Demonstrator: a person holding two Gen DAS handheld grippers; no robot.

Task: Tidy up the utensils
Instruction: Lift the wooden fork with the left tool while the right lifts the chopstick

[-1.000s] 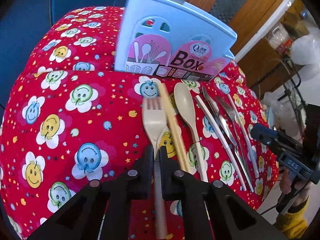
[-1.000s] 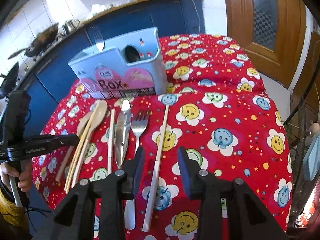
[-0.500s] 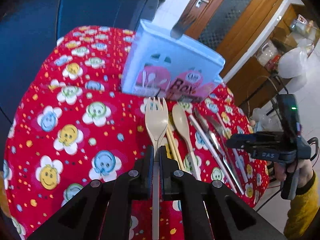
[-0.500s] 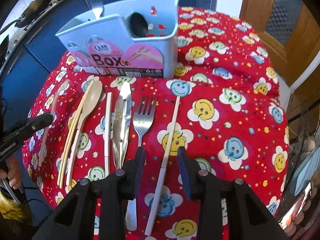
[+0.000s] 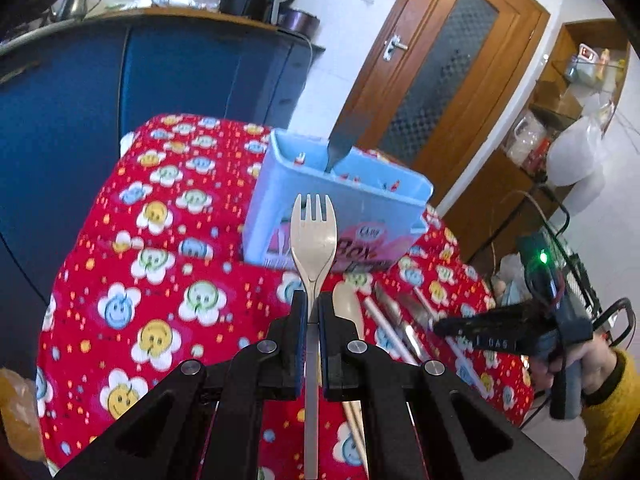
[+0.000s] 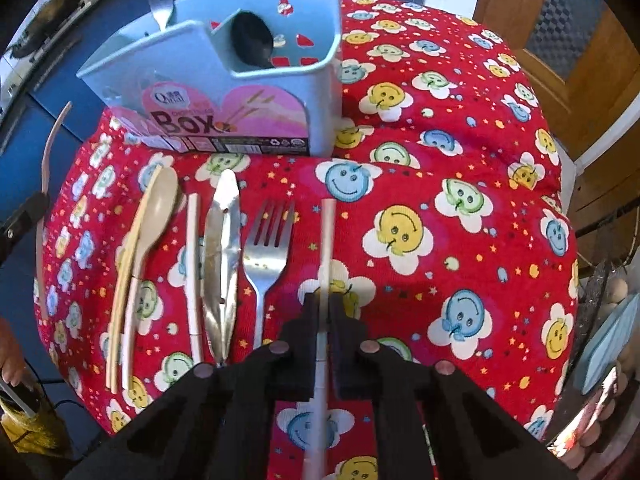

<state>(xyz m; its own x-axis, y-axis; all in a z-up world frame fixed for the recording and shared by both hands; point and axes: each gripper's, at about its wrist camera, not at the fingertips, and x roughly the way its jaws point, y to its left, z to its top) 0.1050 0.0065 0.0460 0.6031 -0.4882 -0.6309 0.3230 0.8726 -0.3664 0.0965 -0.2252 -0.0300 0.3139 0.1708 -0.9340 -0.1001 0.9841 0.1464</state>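
Note:
My left gripper is shut on the handle of a beige fork, held tines-up above the cloth in front of the light blue utensil box. My right gripper points down at the table, its jaws closing tight on a white chopstick that lies between the pads on the red cloth. Left of it lie a metal fork, metal knives, another white chopstick, a beige spoon and beige chopsticks. The utensil box holds a black spoon and a metal fork.
The red smiley-flower cloth covers a small round table whose edges drop off on all sides. A blue cabinet stands behind it and a wooden door at the right. A hand in a yellow sleeve holds the right gripper.
The left gripper has lifted the beige fork off the cloth and tilted up. The right gripper has moved over the white chopstick and closed its jaws on it.

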